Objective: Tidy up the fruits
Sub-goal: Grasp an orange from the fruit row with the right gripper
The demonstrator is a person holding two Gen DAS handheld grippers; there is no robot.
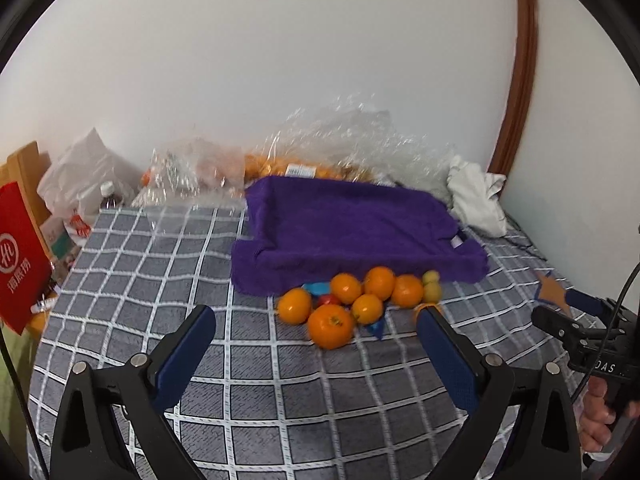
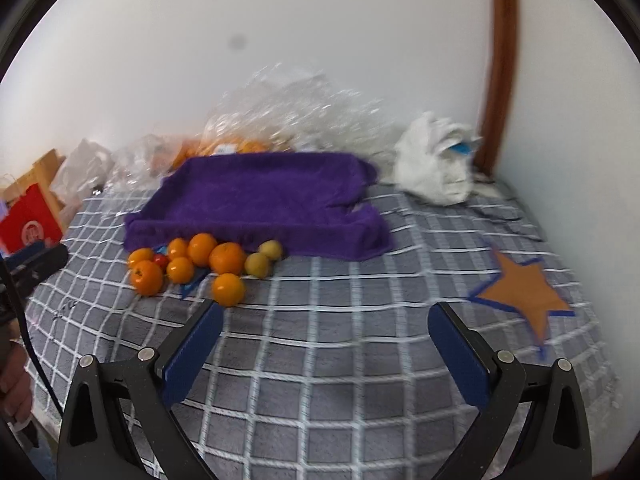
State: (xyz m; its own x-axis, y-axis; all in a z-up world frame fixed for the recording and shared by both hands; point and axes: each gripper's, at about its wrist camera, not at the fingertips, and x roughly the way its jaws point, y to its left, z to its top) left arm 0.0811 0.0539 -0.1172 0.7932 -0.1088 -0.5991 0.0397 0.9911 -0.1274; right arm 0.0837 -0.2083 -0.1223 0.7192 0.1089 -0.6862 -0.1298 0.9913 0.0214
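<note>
Several smooth round oranges (image 1: 346, 289) huddle on the checked fabric desk (image 1: 248, 380) against a fuzzy purple towel (image 1: 352, 228). Crinkly plastic (image 1: 352, 136) behind. Both hand-held grippers (image 1: 316, 338) (image 2: 326, 330) gape wide, empty.

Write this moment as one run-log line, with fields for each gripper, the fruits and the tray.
left gripper: open, empty | right gripper: open, empty | oranges: piled before tray | purple-towel tray: no fruit seen inside

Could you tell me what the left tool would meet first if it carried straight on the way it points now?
Probably the large orange at the front of the fruit pile; depth is uncertain.
</note>
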